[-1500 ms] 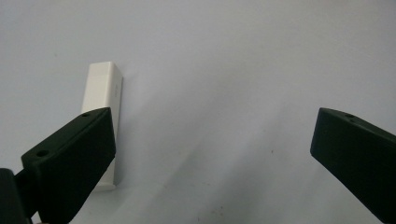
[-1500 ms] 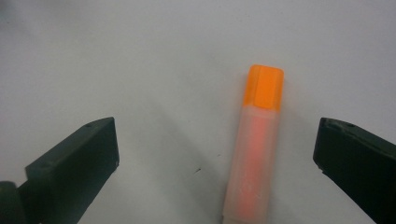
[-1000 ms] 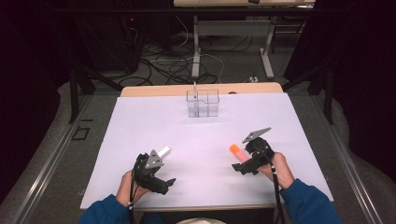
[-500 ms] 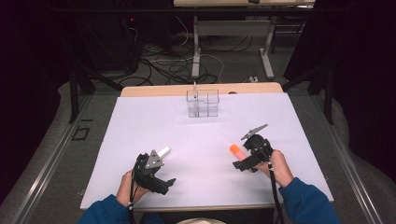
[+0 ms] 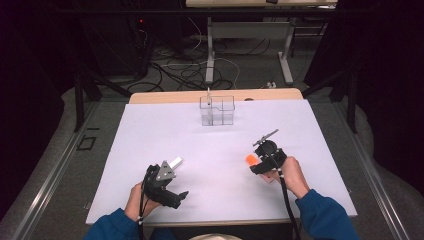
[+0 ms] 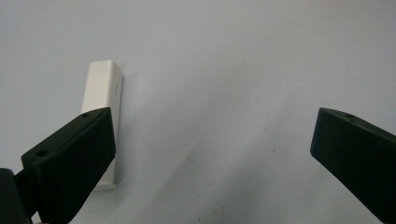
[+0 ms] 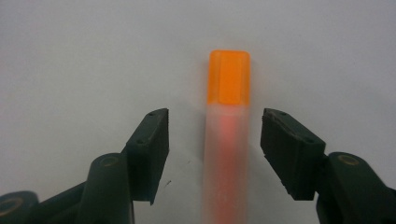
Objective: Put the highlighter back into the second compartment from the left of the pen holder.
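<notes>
Closing, item one: right gripper fingers, narrowed around our orange marker yet not touching, grasp pending; left gripper fingers wide beside white block

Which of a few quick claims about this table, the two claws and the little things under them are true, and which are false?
1. An orange-capped marker lies between the right claw's jaws. True; the jaws have just been closing, but gaps show on both sides, so they do not press it yet.
2. The left claw is clamped on the white block. False; its jaws stand wide apart, and the block lies on the table by one jaw.
3. A clear box stands at the far side of the white table. True.
4. The marker's cap is blue. False; it is orange.
5. The white block sits inside the clear box. False; it lies near the left claw, far from the box.
</notes>
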Motion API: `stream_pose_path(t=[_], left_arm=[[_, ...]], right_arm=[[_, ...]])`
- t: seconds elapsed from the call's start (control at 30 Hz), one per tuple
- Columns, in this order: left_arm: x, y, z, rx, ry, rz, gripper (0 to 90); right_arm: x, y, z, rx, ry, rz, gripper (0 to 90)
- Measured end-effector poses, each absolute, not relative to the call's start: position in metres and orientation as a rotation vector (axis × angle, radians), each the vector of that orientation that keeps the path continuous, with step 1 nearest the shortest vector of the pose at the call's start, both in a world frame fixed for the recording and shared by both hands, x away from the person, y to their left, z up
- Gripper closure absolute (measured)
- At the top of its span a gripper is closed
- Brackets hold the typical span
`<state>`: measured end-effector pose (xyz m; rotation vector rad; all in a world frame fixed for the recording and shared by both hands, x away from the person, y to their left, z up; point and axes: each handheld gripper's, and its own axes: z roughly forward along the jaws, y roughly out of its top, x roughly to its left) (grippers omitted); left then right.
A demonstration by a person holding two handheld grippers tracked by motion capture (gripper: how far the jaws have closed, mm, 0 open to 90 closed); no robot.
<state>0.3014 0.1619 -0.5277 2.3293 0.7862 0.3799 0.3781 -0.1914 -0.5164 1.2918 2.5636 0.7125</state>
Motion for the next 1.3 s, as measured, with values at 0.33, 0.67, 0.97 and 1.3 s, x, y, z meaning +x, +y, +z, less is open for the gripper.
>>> stream_pose_path(t=[0.33, 0.67, 0.97, 1.3], left_arm=[[0.301, 0.162, -0.528, 2.329, 0.788, 0.382, 0.0], [0.302, 0.162, -0.528, 2.329, 0.787, 0.38, 0.0], [0.301, 0.162, -0.528, 2.327, 0.788, 0.381, 0.0], [0.301, 0.163, -0.528, 2.325, 0.789, 0.377, 0.0]], right_arm=[[0.389, -0.184, -0.519, 1.259, 2.62, 0.527, 59.0], [0.395, -0.177, -0.527, 1.263, 2.614, 0.405, 61.4], [0.398, -0.183, -0.53, 1.319, 2.635, 0.453, 63.9], [0.394, -0.187, -0.523, 1.284, 2.622, 0.526, 64.4]])
